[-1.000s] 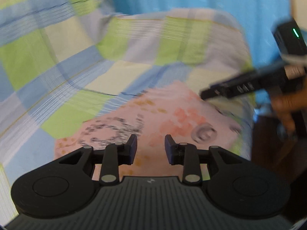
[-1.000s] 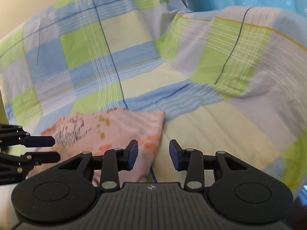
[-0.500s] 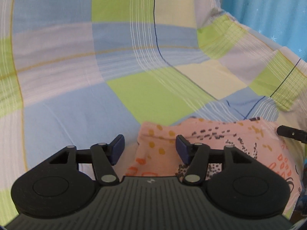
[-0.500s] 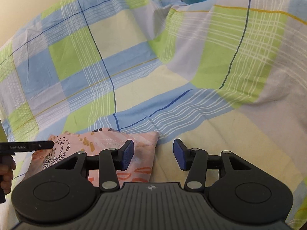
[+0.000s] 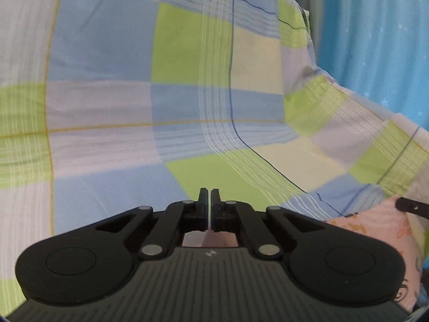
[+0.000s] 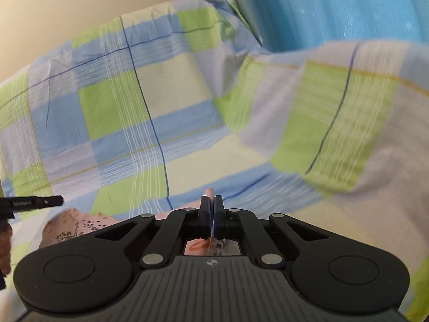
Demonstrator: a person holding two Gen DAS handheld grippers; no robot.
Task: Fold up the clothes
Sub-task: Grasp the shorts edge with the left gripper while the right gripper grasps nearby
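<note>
Both sets of fingers, wide a moment ago, have now pinched the pink garment [image 6: 77, 226]: left gripper [image 5: 208, 197], right gripper [image 6: 211, 204]. Best lift evenly toward 12 o'clock over the bedsheet [image 6: 187, 145].

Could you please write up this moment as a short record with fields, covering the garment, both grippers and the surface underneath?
garment: pink patterned garment, lying on the sheet
surface: plaid bedsheet in green, blue and pale yellow checks
left gripper: left gripper closed, pink fabric visible just behind the fingers
right gripper: right gripper shut on the garment, a pink tip poking out above the fingers
backdrop: blue curtain behind the bed
task stage: both ends of the garment pinched, fold not yet made
</note>
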